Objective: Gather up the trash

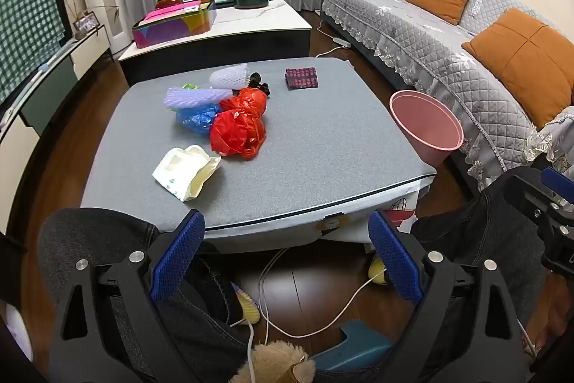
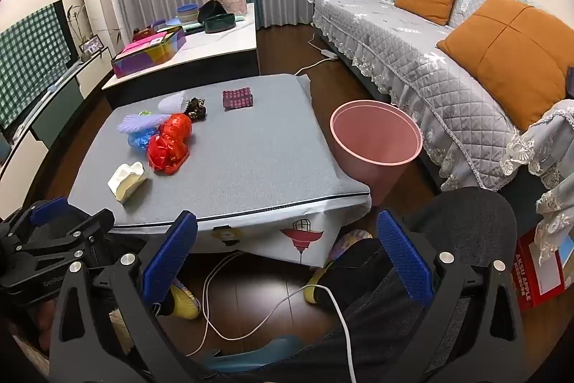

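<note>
The left gripper (image 1: pixel 287 261) has its blue-padded fingers (image 1: pixel 177 255) spread wide with nothing between them, and the right gripper (image 2: pixel 285 261) is equally wide and empty. Both hang short of the near edge, above the person's knees, tilted down toward the grey tabletop (image 1: pixel 323 146).

The task looks to be at its very start: no piece is picked up and the pink bin (image 2: pixel 376 146), standing on the floor just off the tabletop's right side, appears empty.

The trash lies toward the far left: a cream paper packet (image 1: pixel 186 173) nearest, then a red plastic bag (image 1: pixel 240 128), a blue bag (image 1: pixel 195 119) and white foam nets (image 1: pixel 229 78). A reach forward to the packet seems the likely opener.

Beyond stand a cluttered low table (image 1: pixel 251 20), a grey sofa (image 1: pixel 448 34) with orange cushions, and curtains.
</note>
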### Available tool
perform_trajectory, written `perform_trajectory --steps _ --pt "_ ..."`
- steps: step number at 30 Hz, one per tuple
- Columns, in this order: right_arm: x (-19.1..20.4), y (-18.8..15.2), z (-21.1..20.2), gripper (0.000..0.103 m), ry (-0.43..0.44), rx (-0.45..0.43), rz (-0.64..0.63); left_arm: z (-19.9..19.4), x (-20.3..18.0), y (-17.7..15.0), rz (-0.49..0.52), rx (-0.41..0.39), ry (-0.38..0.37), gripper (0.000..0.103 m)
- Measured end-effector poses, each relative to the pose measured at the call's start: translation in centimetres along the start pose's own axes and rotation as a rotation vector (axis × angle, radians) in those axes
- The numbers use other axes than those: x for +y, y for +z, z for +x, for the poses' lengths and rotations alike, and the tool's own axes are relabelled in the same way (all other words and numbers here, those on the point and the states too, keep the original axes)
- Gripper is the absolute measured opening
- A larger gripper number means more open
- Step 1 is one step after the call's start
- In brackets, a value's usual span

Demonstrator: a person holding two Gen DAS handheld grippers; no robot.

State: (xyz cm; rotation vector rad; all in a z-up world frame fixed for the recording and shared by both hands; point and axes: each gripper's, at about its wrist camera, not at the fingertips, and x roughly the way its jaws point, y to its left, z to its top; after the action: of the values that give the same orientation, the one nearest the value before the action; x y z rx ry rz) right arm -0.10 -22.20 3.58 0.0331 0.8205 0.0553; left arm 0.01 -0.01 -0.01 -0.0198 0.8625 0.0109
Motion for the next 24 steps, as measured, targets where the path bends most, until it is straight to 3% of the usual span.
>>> perform_trajectory --steps 24 --pt "-0.01 0.26 0.04 0.098 -0.005 0.004 0.000 -0.09 0.22 -0.08 -0.005 0.002 -0.003 0.089"
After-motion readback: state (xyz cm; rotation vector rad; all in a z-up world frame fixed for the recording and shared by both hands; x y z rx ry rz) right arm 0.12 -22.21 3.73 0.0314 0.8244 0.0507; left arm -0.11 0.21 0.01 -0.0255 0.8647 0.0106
